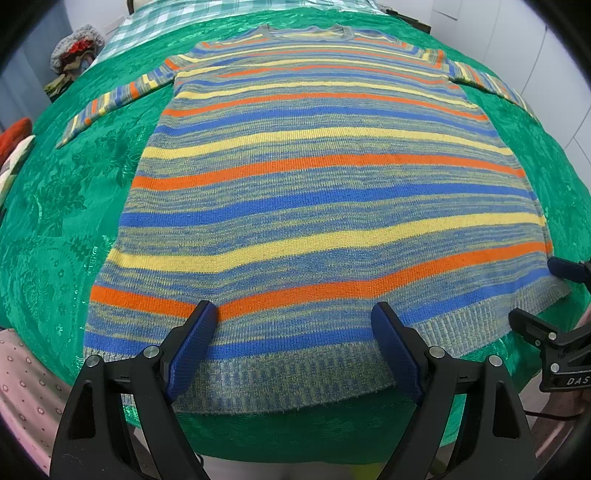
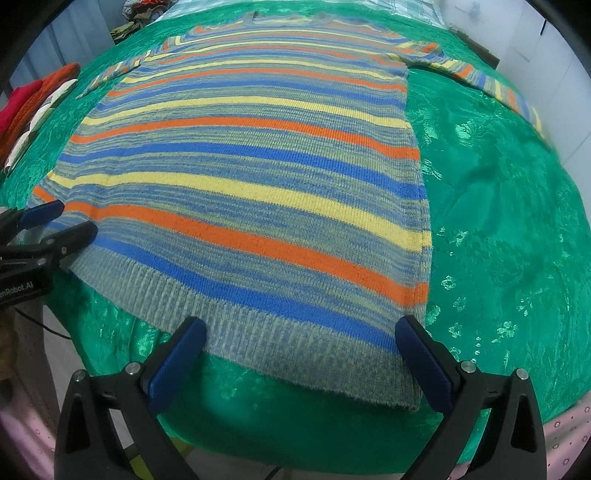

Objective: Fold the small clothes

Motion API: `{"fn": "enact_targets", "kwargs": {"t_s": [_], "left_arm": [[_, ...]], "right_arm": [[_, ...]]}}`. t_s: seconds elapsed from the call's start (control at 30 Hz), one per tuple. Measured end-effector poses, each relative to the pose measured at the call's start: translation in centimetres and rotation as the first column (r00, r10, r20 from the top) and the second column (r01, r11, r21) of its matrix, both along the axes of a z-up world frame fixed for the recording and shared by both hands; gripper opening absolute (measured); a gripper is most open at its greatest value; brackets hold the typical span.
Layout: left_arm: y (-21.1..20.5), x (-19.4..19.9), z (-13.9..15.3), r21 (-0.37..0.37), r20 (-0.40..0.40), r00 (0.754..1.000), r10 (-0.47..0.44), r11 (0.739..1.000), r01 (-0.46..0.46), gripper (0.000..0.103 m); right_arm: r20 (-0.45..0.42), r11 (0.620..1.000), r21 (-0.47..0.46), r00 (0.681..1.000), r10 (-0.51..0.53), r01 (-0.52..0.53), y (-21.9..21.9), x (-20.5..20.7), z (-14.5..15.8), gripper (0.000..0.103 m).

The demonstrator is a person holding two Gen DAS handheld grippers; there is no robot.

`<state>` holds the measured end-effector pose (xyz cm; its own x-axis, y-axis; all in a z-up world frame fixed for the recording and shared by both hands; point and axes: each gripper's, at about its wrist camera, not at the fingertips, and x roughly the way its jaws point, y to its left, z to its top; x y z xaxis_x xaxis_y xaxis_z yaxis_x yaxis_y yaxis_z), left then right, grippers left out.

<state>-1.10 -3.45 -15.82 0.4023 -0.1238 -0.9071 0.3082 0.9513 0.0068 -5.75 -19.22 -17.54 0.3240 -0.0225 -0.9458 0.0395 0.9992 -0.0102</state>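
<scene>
A small knitted sweater [image 1: 314,192] with blue, yellow and orange stripes lies flat, front hem towards me, on a green patterned cloth [image 1: 74,221]. Both sleeves are spread outwards, the left sleeve [image 1: 110,99] and the right sleeve [image 2: 491,88]. My left gripper [image 1: 293,308] stands open, its blue pads wide apart over the hem's left half. My right gripper [image 2: 301,323] is open too, straddling the ribbed hem [image 2: 295,354] near the sweater's right corner. Each gripper shows in the other's view, the right gripper [image 1: 535,291] at the edge of one and the left gripper [image 2: 75,218] at the edge of the other. Neither is closed on the cloth.
A stack of red, orange and white clothes [image 2: 33,103] sits at the table's left edge. A heap with a knitted hat [image 1: 74,48] lies at the far left. A checked cloth [image 1: 166,22] covers the far side. Pink dotted fabric [image 1: 26,387] shows below the near edge.
</scene>
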Motion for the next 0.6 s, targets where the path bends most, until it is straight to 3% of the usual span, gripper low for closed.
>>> {"fn": "enact_targets", "kwargs": {"t_s": [0.6], "left_arm": [[0.01,-0.01,-0.03,0.001,0.000,1.000,0.000,1.000,0.000,0.087]], "right_arm": [[-0.010,1.000,-0.018,1.000,0.006,-0.006,0.15,-0.07,-0.44,0.103]]}}
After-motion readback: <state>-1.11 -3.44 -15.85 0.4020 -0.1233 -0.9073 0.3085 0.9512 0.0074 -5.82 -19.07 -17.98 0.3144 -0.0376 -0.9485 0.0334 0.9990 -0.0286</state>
